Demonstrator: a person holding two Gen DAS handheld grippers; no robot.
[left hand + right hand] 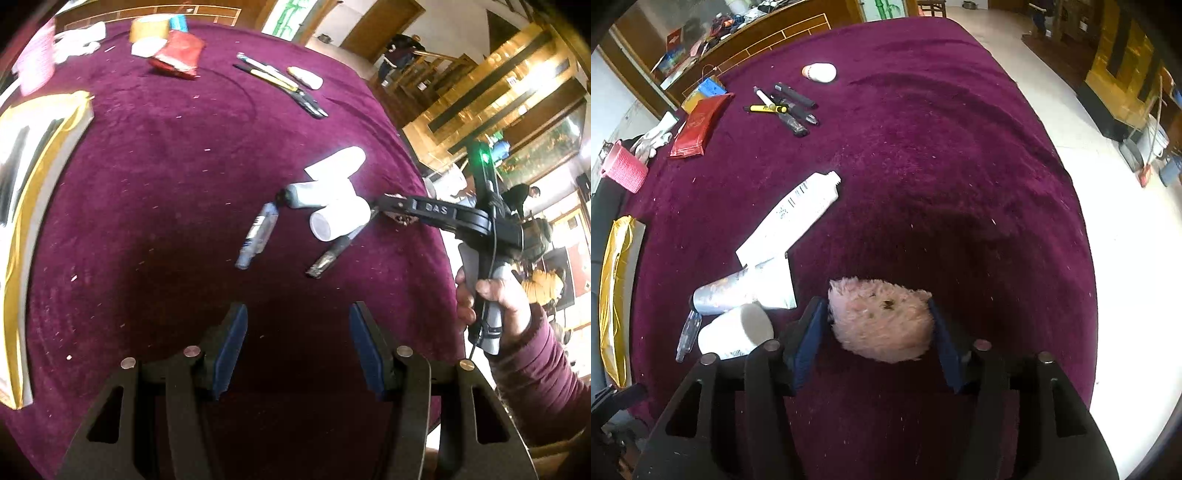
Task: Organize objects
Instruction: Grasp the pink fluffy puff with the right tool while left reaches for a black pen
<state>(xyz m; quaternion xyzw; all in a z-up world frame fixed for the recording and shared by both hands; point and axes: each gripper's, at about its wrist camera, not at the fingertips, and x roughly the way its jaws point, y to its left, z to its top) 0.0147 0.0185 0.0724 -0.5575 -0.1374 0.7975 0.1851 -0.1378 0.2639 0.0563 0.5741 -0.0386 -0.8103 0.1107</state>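
Setting down looks like the step in hand: the right gripper [879,328] has a fluffy pink puff [881,319] between its jaws, low over the plum velvet cloth [942,166] and just right of the toiletry cluster. The pads sit at the puff's fur, yet whether they press or have let go I cannot tell (the fur hides the contact). The left gripper [297,349] stands open and empty over bare cloth. Next, I judge, the right hand must lift clear without dragging the soft, springy puff. Beside it lie a flat white tube [790,218], a smooth white cylindrical cup [737,334] and a clear slim pen [687,334].
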